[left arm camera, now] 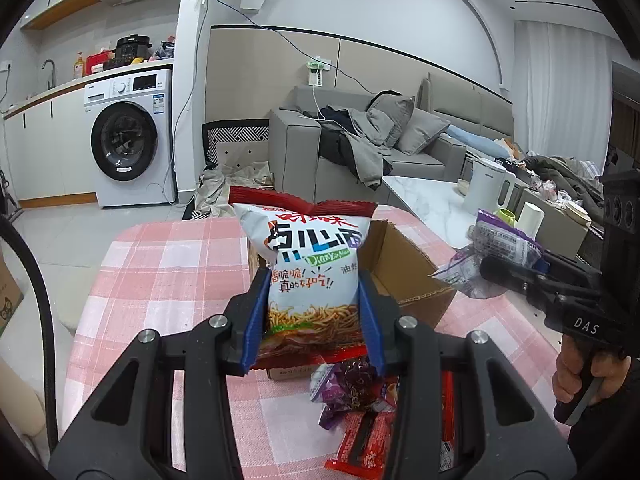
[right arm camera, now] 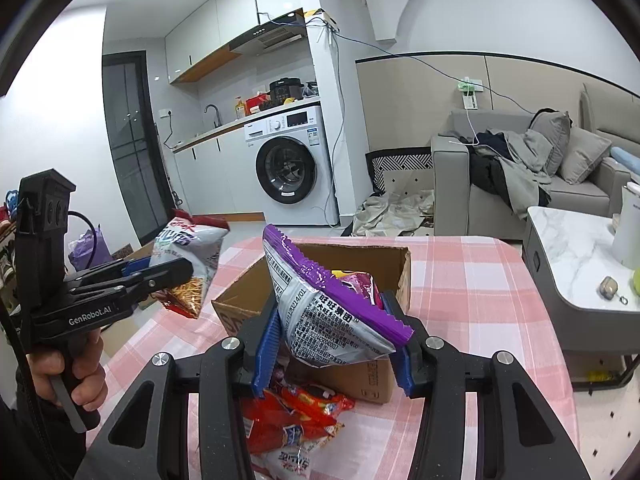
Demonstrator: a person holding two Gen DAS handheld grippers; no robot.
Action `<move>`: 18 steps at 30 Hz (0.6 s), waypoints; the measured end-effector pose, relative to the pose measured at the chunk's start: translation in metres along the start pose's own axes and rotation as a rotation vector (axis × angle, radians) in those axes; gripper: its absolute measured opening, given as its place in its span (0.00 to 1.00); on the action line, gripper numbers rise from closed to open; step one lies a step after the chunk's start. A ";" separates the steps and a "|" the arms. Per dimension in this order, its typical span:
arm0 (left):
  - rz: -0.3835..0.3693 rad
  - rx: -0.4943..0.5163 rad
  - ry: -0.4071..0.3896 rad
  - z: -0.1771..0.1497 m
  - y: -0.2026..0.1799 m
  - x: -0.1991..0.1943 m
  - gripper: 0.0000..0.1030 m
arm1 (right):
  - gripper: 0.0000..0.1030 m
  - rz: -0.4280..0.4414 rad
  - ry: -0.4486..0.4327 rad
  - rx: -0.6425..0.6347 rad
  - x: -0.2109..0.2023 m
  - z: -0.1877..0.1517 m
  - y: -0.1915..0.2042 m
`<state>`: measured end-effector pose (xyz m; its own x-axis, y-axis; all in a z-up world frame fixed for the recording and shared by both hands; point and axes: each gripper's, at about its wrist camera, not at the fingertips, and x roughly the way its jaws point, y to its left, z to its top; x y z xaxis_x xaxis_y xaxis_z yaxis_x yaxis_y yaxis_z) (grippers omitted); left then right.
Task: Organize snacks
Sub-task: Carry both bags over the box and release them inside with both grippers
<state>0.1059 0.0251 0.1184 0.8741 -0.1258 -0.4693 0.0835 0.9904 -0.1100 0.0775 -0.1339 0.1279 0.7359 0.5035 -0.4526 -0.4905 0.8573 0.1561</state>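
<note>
My left gripper (left arm camera: 312, 320) is shut on a white-and-red noodle snack bag (left arm camera: 308, 264), held upright above the table in front of an open cardboard box (left arm camera: 404, 268). The same bag (right arm camera: 192, 260) and left gripper (right arm camera: 176, 272) show at the left of the right wrist view. My right gripper (right arm camera: 336, 340) is shut on a purple-and-silver snack bag (right arm camera: 320, 312), lifted over the near edge of the cardboard box (right arm camera: 360, 376). This purple bag (left arm camera: 496, 252) and the right gripper (left arm camera: 504, 272) appear at the right of the left wrist view.
Loose snack packets (left arm camera: 356, 396) in red and purple lie on the pink checked tablecloth (left arm camera: 160, 280) in front of the box; more red packets (right arm camera: 296, 412) lie below my right gripper. A marble side table (right arm camera: 576, 264) with a kettle stands to the right. A sofa and washing machine stand beyond.
</note>
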 end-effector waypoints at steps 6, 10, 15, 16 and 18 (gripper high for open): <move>0.006 0.009 0.018 0.004 0.000 0.021 0.38 | 0.47 0.004 0.007 -0.009 0.012 0.008 0.002; 0.012 0.011 0.031 0.006 0.000 0.034 0.38 | 0.47 0.006 0.011 -0.011 0.019 0.013 0.002; 0.030 0.017 0.047 0.011 0.002 0.054 0.38 | 0.47 0.011 0.026 -0.013 0.029 0.016 0.003; 0.034 0.019 0.050 0.011 0.002 0.058 0.38 | 0.47 0.010 0.029 -0.012 0.031 0.017 0.002; 0.035 0.019 0.062 0.013 0.005 0.069 0.38 | 0.47 0.013 0.038 -0.006 0.036 0.017 0.000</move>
<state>0.1725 0.0218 0.0967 0.8452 -0.0938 -0.5261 0.0632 0.9951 -0.0758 0.1119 -0.1136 0.1263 0.7112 0.5097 -0.4841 -0.5027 0.8502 0.1565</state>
